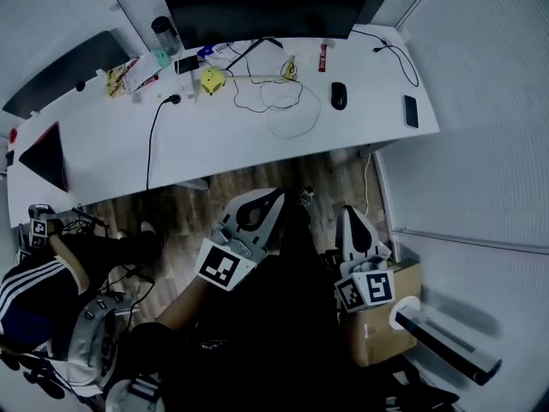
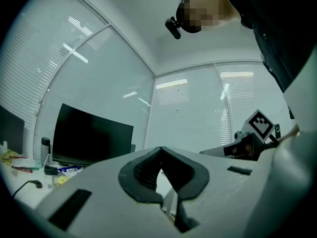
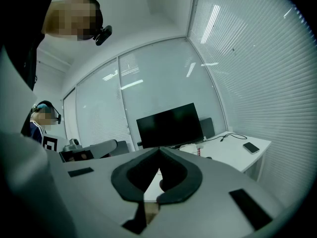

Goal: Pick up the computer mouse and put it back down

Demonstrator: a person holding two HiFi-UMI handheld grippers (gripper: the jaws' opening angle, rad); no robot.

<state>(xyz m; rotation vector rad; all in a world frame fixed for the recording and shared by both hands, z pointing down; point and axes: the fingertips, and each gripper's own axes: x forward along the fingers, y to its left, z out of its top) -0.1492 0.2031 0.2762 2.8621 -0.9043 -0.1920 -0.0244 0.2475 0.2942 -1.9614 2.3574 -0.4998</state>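
The black computer mouse [image 1: 339,95] lies on the white desk [image 1: 214,144], right of centre, beside a loop of cable. Both grippers hang well short of the desk, over the wooden floor close to my body. My left gripper [image 1: 273,194] points toward the desk, its jaws shut with nothing between them; in the left gripper view the tips [image 2: 160,150] meet. My right gripper [image 1: 350,210] is also shut and empty, and its tips [image 3: 159,148] touch in the right gripper view. Neither gripper touches the mouse.
A large dark monitor [image 1: 266,3] stands at the back of the desk. A phone [image 1: 411,111] lies near the right end, cables [image 1: 283,101] and a yellow object [image 1: 212,81] in the middle. A cardboard box [image 1: 386,320] stands by my right gripper. Another person [image 1: 34,290] sits lower left.
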